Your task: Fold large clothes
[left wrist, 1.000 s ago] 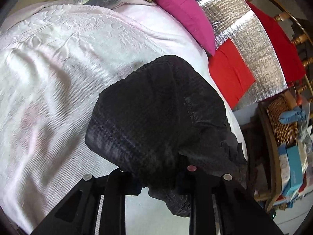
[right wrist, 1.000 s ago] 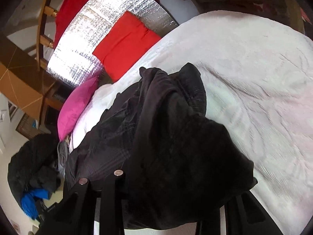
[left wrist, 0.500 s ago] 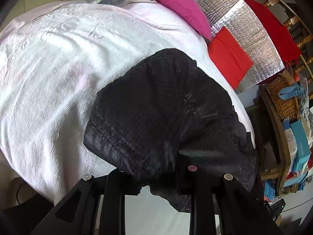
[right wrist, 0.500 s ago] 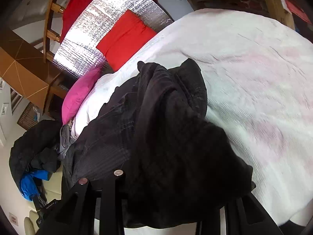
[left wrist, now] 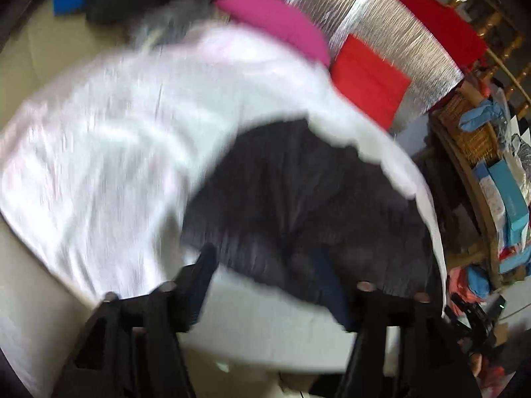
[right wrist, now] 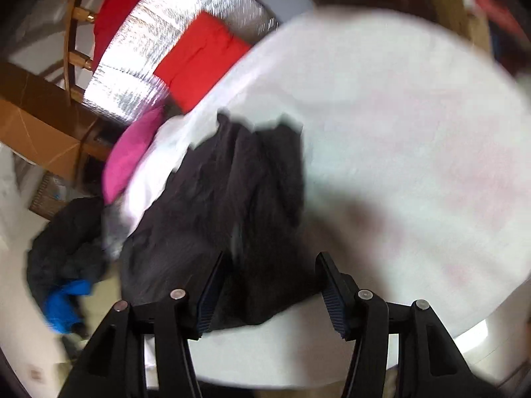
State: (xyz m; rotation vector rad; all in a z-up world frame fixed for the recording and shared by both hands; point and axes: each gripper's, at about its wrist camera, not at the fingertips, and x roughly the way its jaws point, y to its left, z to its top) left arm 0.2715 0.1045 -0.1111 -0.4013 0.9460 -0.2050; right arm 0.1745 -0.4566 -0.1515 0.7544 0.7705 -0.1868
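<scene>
The crumpled black fabric garment (left wrist: 305, 199) lies bunched on the pale pink-white textured bedspread (left wrist: 99, 152), filling the centre and lower right of the left wrist view and the centre-left of the right wrist view (right wrist: 225, 205). The left gripper (left wrist: 265, 258) stands spread wide, its 2 fingers over the garment's near edge (both frames are blurred). The right gripper (right wrist: 270, 258) also gapes wide, the garment's near edge between its fingers. A magenta cushion (left wrist: 275, 20) and a red cushion (left wrist: 368, 83) sit in the upper part.
</scene>
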